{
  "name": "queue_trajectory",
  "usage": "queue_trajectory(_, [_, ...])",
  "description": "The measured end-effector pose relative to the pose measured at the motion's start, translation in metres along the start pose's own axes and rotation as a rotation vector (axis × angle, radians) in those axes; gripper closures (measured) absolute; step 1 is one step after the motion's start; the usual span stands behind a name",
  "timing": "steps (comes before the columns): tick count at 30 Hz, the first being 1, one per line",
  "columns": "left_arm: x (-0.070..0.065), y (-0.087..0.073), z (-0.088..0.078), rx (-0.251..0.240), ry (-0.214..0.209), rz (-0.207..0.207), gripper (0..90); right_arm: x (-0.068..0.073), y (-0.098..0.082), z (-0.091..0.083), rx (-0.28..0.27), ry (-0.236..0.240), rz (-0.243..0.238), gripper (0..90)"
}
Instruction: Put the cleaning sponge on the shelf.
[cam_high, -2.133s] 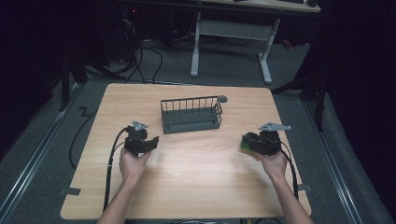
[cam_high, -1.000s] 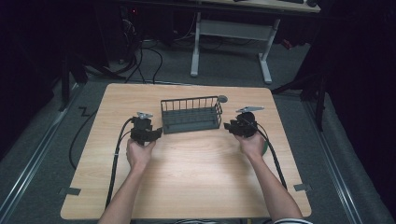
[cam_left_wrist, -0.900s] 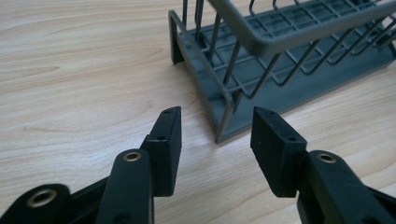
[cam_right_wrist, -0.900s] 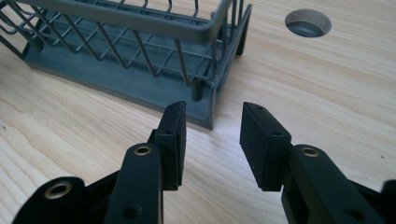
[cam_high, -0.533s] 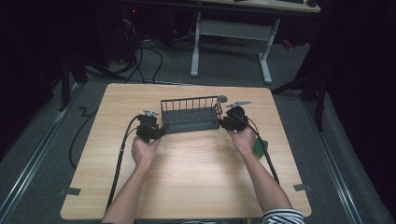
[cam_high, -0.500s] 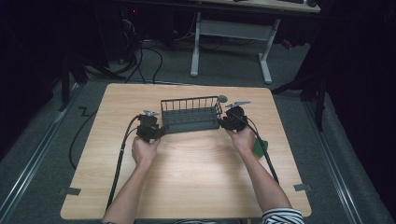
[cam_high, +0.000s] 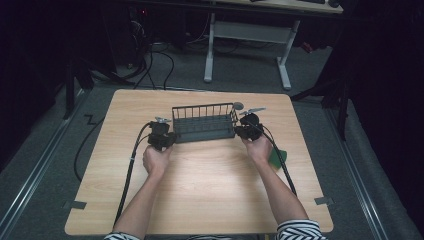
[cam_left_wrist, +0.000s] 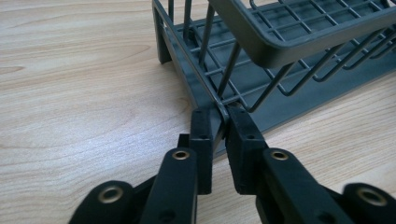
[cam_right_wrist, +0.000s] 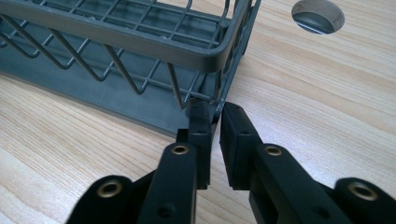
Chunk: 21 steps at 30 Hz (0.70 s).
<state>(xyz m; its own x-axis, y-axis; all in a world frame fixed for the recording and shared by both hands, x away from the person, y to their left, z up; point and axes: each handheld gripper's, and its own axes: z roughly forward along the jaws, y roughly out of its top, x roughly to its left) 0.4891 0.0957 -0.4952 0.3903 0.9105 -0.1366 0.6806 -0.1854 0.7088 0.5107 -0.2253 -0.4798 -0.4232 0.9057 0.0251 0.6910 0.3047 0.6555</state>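
Note:
A dark grey wire rack (cam_high: 204, 129) stands at the middle of the wooden table (cam_high: 200, 190), toward the far side. My left gripper (cam_high: 167, 137) is at its left end. In the left gripper view the jaws (cam_left_wrist: 220, 114) have just been closing and pinch a thin wire of the rack's (cam_left_wrist: 289, 51) end wall low down. My right gripper (cam_high: 239, 131) is at the right end. In the right gripper view its jaws (cam_right_wrist: 214, 109) have just been closing and clamp the corner wire of the rack (cam_right_wrist: 116, 42) near its base.
A round cable hole (cam_high: 238, 106) (cam_right_wrist: 317, 14) sits in the tabletop just behind the rack's right end. A green object (cam_high: 276, 156) lies by my right forearm. Black cables (cam_high: 131, 165) trail back from the left gripper. A white desk frame (cam_high: 245, 37) stands beyond the table.
Both hands have moved in from the table's sides to the two ends of the rack, the right one farther. Both pairs of jaws have closed onto the rack's end wires.

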Motion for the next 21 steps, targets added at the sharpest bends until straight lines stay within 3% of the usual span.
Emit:
queue_trajectory(9, [-0.001, 0.001, 0.001, 0.008, 0.001, 0.018, 85.9, 0.0, 0.0, 0.001, 0.01, 0.003, 0.0, 86.4])
queue_trajectory(11, [-0.003, 0.002, 0.001, 0.022, 0.014, 0.045, 86.4, 0.0, 0.0, 0.001, 0.012, 0.005, -0.006, 86.6])
queue_trajectory(13, [-0.004, 0.002, 0.001, 0.022, 0.015, 0.047, 86.6, 0.0, -0.001, 0.0, 0.016, 0.005, -0.006, 86.6])
queue_trajectory(17, [-0.005, -0.001, -0.002, 0.022, 0.007, 0.061, 86.7, 0.005, -0.005, -0.005, 0.028, -0.008, -0.039, 86.4])
queue_trajectory(21, [-0.006, -0.004, -0.005, 0.027, 0.002, 0.082, 86.8, 0.006, -0.013, -0.01, 0.017, 0.007, -0.029, 86.6])
